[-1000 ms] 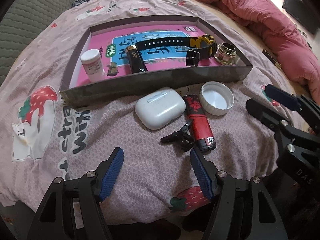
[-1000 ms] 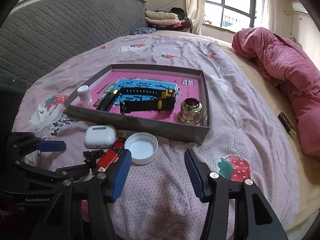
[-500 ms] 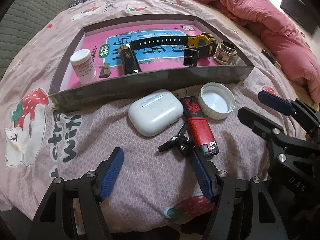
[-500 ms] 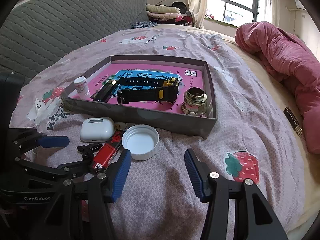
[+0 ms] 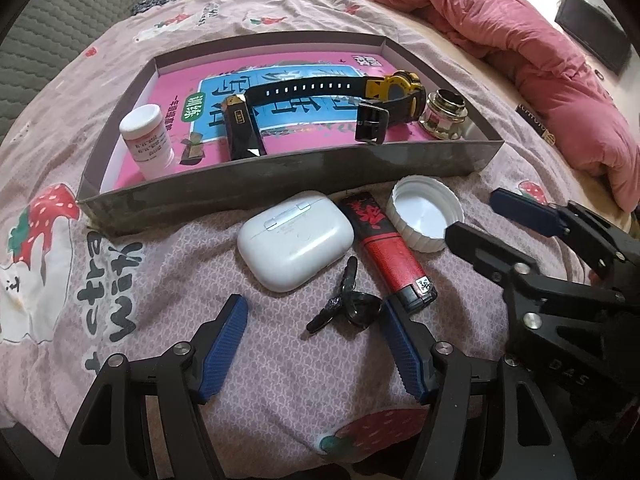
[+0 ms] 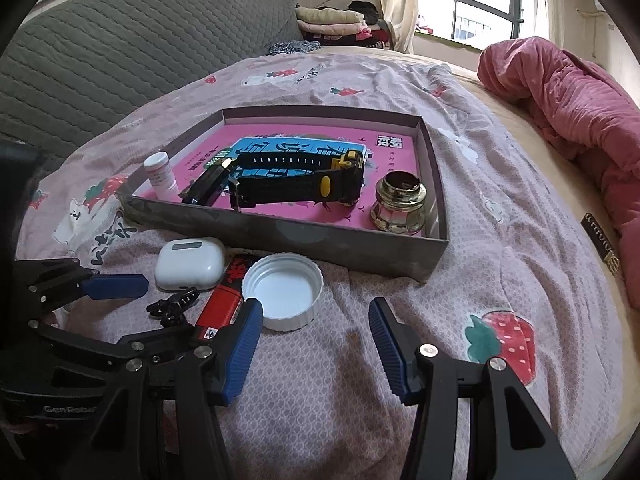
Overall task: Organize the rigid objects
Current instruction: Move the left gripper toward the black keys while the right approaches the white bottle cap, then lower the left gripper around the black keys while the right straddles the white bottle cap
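Four loose things lie on the bedspread just near of the grey tray [image 5: 280, 184]: a white earbud case [image 5: 295, 239], a red lighter [image 5: 390, 254], a white cap [image 5: 424, 216] and a small black clip [image 5: 346, 304]; already in the tray are a watch [image 5: 340, 96], a white bottle [image 5: 147, 136], a black lighter [image 5: 242, 132] and a brass piece [image 5: 444, 114]; the left gripper [image 5: 314, 344] is spread, empty, just short of the clip; the right gripper [image 6: 316, 344] is spread, empty, beside the cap; judged step: reaching for the next pick; the clip is small and flat on soft cloth, so the pinch must go low and centred
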{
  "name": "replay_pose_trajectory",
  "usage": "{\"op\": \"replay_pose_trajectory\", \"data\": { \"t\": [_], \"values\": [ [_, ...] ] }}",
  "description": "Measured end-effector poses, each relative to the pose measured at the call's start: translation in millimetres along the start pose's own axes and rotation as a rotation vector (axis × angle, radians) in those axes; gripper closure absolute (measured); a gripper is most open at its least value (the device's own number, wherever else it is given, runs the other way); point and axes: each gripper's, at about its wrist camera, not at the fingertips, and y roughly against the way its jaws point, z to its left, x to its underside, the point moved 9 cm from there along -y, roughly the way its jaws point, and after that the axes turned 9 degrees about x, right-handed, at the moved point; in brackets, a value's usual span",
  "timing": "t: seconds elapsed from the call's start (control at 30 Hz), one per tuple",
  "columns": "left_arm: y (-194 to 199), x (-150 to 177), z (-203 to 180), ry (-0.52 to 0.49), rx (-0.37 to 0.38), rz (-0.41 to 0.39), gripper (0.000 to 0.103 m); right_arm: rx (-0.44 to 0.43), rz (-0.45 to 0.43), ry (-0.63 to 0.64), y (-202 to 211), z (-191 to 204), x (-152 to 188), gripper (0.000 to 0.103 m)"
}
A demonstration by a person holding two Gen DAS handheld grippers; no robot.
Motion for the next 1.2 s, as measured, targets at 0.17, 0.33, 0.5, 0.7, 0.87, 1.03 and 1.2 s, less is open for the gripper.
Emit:
{"op": "replay_pose_trajectory", "data": {
  "t": [0.17,0.33,0.5,0.7,0.87,1.03,1.2],
  "values": [
    [-0.3,-0.7,1.3,-0.001,0.024,-0.007,0.033,-0.045,0.013,0.020,-4.8,5.2,1.7,0.048],
    [0.2,-1.5,2.5,0.001,0.032,-0.012,0.033,-0.064,0.019,0.028,-9.2,8.4,1.8,0.048],
    [0.5,-1.9,4.1,0.012,0.046,-0.013,0.033,-0.084,0.023,0.058,-6.9,8.6,3.9,0.048],
    [0.5,-2.6,4.3,0.018,0.053,-0.014,0.033,-0.091,0.033,0.048,-11.4,6.0,5.7,0.048],
    [0.0,-3.6,4.2,0.018,0.053,-0.014,0.033,-0.111,0.046,0.049,-20.7,10.5,5.6,0.048],
    [-1.2,-4.6,4.2,0.018,0.050,-0.014,0.035,-0.109,0.034,0.066,-27.4,14.6,2.6,0.048],
    [-1.7,-4.7,4.1,0.018,0.050,-0.017,0.035,-0.107,0.020,0.071,-32.6,14.9,-2.2,0.048]
  ]
}}
